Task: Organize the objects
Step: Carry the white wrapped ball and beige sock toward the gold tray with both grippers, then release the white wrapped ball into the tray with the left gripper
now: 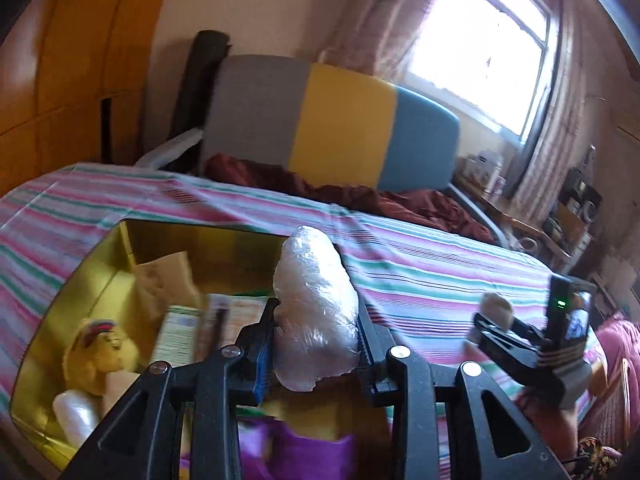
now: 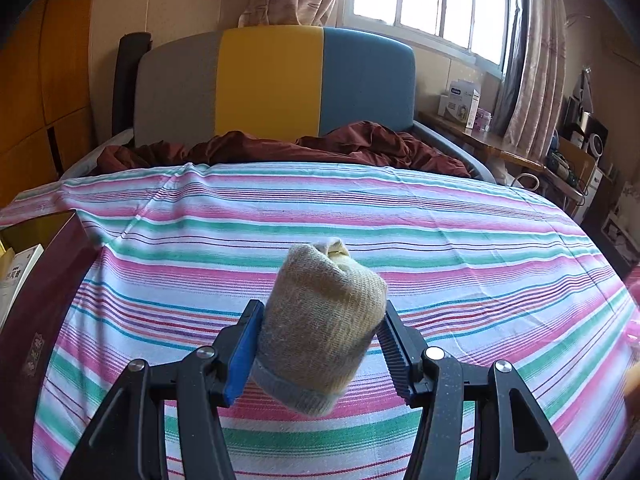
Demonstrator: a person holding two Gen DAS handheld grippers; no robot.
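My left gripper [image 1: 316, 344] is shut on a white bundle wrapped in clear plastic [image 1: 314, 312] and holds it above the near right edge of an open box with a gold inside [image 1: 96, 264]. The box holds a yellow plush toy [image 1: 100, 352], a white bottle [image 1: 76, 412], paper packets and small cartons [image 1: 180, 332]. My right gripper [image 2: 320, 340] is shut on a rolled beige sock [image 2: 320, 324], held above the striped bedsheet [image 2: 440, 240]. The right gripper with the sock also shows in the left wrist view [image 1: 494, 316], to the right of the box.
The box's maroon outer wall [image 2: 36, 320] stands at the left of the right wrist view. A rumpled dark red blanket [image 2: 280, 148] lies before the grey, yellow and blue headboard [image 2: 272, 80]. A cluttered side table [image 2: 500, 148] stands at the right under the window. Purple items [image 1: 304, 452] lie below my left gripper.
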